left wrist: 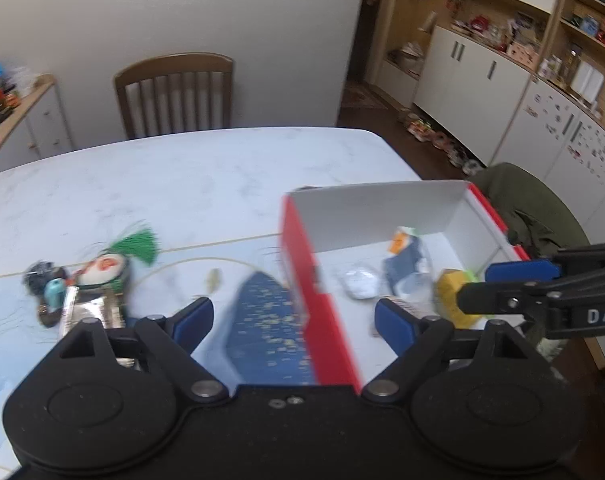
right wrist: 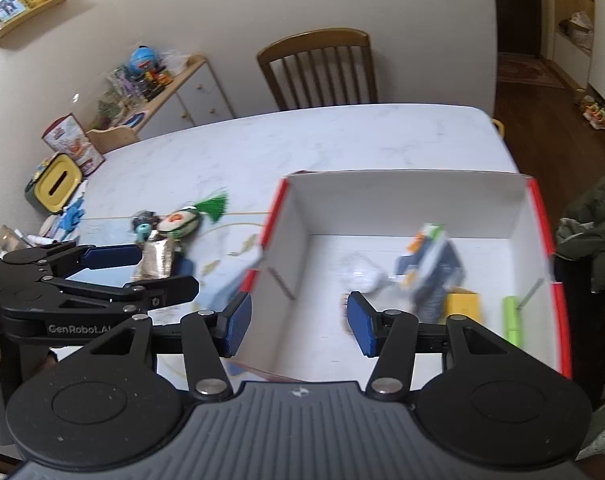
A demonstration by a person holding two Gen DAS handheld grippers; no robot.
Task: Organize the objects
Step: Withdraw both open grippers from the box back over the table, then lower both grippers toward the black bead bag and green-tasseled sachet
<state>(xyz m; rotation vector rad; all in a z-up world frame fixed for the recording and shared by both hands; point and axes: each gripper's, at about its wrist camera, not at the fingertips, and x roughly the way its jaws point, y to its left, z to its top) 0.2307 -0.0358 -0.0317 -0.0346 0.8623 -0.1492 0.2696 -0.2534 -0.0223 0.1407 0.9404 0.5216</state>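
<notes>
Your left gripper [left wrist: 292, 318] is spread wide with nothing between its blue pads; it straddles the near left wall of the red box [left wrist: 302, 264], one pad outside it and one over the box's white floor. Directly under that gripper, outside the wall, a dark blue speckled item [left wrist: 262, 320] lies on the desk [left wrist: 182, 184]. To the left of the left gripper sits a small cluster: a silver foil packet [left wrist: 88, 306], a round white-and-red toy with a green tassel [left wrist: 114, 264], and a teal-and-black piece [left wrist: 46, 284], all touching or just beside one another; blur hides what they are exactly.

Your right gripper [right wrist: 298, 322] is also spread, holding nothing, and hovers over the near left part of the open box. Ahead of it, inside the box, lie a crumpled white wrapper [right wrist: 358, 274], a blue-and-white carton with an orange patch [right wrist: 430, 264], a yellow block [right wrist: 464, 306] and, to the right against the wall, a lime-green stick [right wrist: 512, 320].

Beyond both grippers the desk runs bare to a wooden chair [right wrist: 318, 68] at its far edge. To the right of the box a dark green jacket [left wrist: 522, 204] hangs over another seat.
</notes>
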